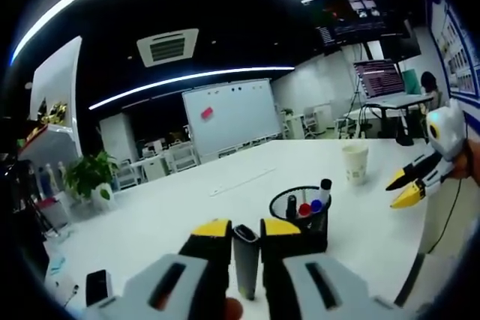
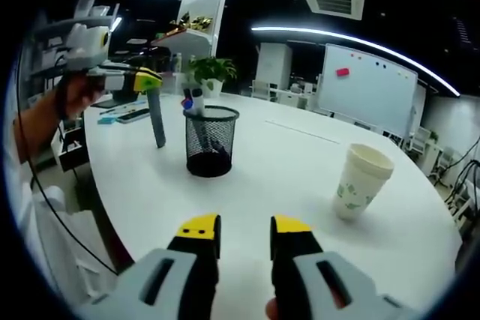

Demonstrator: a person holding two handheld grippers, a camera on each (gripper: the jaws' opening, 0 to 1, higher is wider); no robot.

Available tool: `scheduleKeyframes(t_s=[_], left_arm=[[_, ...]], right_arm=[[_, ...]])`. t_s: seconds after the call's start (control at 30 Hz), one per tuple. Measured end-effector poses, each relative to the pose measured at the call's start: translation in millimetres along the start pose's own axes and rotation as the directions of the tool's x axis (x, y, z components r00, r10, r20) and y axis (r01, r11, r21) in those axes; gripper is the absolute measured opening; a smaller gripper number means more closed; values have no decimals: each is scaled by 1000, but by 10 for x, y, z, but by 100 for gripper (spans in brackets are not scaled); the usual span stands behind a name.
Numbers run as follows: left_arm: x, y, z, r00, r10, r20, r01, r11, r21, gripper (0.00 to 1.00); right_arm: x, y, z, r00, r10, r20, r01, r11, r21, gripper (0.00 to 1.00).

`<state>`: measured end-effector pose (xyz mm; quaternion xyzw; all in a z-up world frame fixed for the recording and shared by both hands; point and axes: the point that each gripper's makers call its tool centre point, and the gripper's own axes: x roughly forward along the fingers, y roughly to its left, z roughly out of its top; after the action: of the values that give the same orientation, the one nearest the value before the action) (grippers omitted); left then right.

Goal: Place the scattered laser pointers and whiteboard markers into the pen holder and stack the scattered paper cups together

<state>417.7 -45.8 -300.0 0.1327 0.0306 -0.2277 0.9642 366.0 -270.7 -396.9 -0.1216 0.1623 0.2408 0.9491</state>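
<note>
My left gripper (image 1: 246, 228) is shut on a grey laser pointer (image 1: 246, 261), which stands upright between its yellow tips. Seen from the right gripper view, that left gripper (image 2: 144, 79) holds the pointer (image 2: 157, 121) above the white table, just left of the black mesh pen holder (image 2: 211, 142). The pen holder (image 1: 300, 213) has several markers with red, blue and black caps in it. A paper cup (image 2: 360, 181) stands upright to the right, apart from the holder. My right gripper (image 2: 246, 226) is open and holds nothing; it hovers at the table's edge (image 1: 409, 187).
The white table (image 2: 292, 162) curves away, with its edge near me. A small black device (image 1: 97, 286) lies near the table's left edge. A potted plant (image 2: 211, 71), a whiteboard (image 2: 364, 88) and desks stand beyond. A hand (image 2: 69, 103) grips the left tool.
</note>
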Motion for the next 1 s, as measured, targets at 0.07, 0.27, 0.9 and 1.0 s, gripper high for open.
scheduleKeyframes(t_s=[0.07, 0.27, 0.9, 1.0], left_arm=[[0, 0, 1, 1000, 2, 0, -2, 1000, 5, 16], [0, -3, 12, 1000, 2, 5, -2, 1000, 9, 15], [-10, 3, 53, 1000, 6, 19, -6, 1000, 22, 11], [-5, 9, 48, 1000, 4, 17, -4, 1000, 20, 10]], right_arm=[[-2, -11, -5, 1000, -3, -1, 3, 1000, 2, 27], [-8, 4, -24, 1000, -1, -2, 1, 1000, 6, 27], [-22, 1, -29, 1000, -5, -1, 5, 1000, 12, 27], [-25, -4, -24, 1000, -7, 0, 7, 1000, 12, 27]])
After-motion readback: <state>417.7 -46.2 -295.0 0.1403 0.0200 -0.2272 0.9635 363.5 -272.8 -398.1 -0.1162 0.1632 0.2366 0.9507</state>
